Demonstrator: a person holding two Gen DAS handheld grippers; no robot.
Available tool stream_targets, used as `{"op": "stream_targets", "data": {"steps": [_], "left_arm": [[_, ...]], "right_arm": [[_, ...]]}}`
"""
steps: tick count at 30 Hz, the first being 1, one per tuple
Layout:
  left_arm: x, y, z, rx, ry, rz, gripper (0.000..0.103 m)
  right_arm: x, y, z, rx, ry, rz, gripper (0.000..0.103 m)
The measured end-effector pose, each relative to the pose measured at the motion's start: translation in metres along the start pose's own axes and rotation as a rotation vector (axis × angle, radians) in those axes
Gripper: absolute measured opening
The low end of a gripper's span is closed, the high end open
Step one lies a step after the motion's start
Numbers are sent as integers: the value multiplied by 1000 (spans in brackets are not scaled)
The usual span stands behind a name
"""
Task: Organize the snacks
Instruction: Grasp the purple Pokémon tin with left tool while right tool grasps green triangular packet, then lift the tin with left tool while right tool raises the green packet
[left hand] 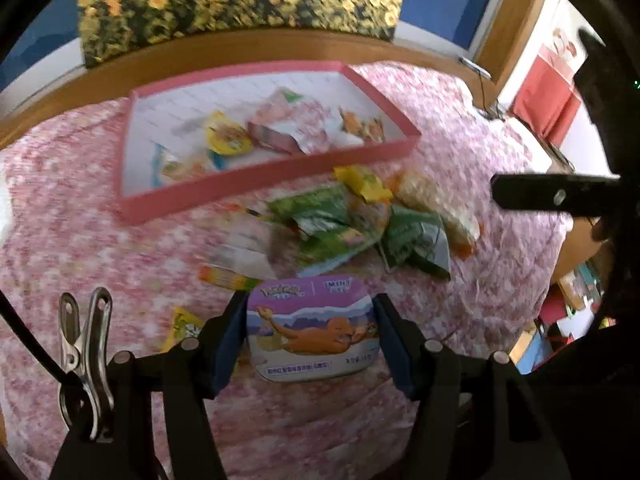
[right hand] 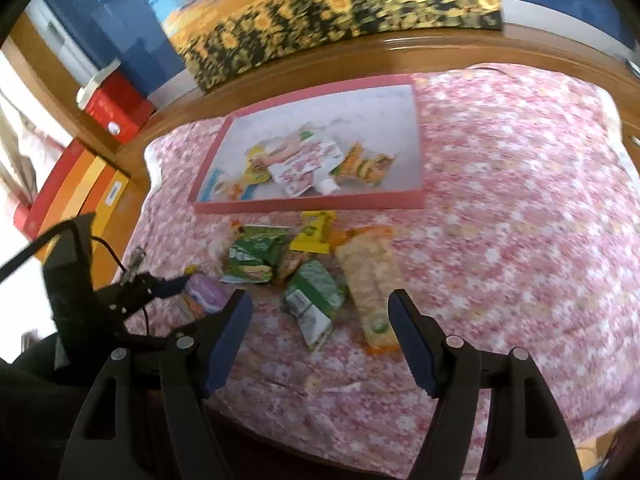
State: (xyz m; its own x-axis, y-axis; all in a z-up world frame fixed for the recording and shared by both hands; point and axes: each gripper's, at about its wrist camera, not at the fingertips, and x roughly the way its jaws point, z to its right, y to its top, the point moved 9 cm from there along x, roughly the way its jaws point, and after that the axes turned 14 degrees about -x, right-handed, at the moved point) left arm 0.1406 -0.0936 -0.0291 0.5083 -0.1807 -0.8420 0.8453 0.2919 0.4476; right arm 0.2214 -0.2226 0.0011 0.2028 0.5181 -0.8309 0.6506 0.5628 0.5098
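On the pink floral bedspread (right hand: 500,220), left tool (left hand: 310,336) clamped on purple tin (left hand: 312,332), right tool (right hand: 320,332) apart.

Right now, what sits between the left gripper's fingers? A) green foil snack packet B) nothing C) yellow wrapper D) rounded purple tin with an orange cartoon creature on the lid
D: in the left wrist view the rounded purple tin with the orange cartoon creature fills the gap of the left gripper, while the green foil packets lie beyond it on the pink floral bedspread.
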Motion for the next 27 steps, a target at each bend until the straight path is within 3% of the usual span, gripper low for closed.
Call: {"op": "stream_targets", "data": {"steps": [5,9,14,18,19,20,21,27], "left_arm": [[-21,10,-9,-63,11,72,65],[-37,15,-23,-127,23,139,65],[-49,9,-41,-192,49,156,65],[-55,5,-45,-204,64,172,65],[-57,5,-45,-204,64,177,65],[-57,5,-44,-204,64,179,65],[-58,4,-44,-204,63,181,65],[-58,6,-35,-182,37,178,65]], "right_arm": [[17,3,-17,-74,51,-52,73],[40,-3,-28,-127,58,-151,62],[63,-8,-27,-257,-95,-222,62],[76,-12,-21,-288,-151,-247,61],[77,-12,-18,-280,-158,-249,58],[77,-12,-15,-273,-170,-244,43],[76,-11,-12,-274,-182,-240,33],[58,-21,-20,-277,-94,-186,30]]}}
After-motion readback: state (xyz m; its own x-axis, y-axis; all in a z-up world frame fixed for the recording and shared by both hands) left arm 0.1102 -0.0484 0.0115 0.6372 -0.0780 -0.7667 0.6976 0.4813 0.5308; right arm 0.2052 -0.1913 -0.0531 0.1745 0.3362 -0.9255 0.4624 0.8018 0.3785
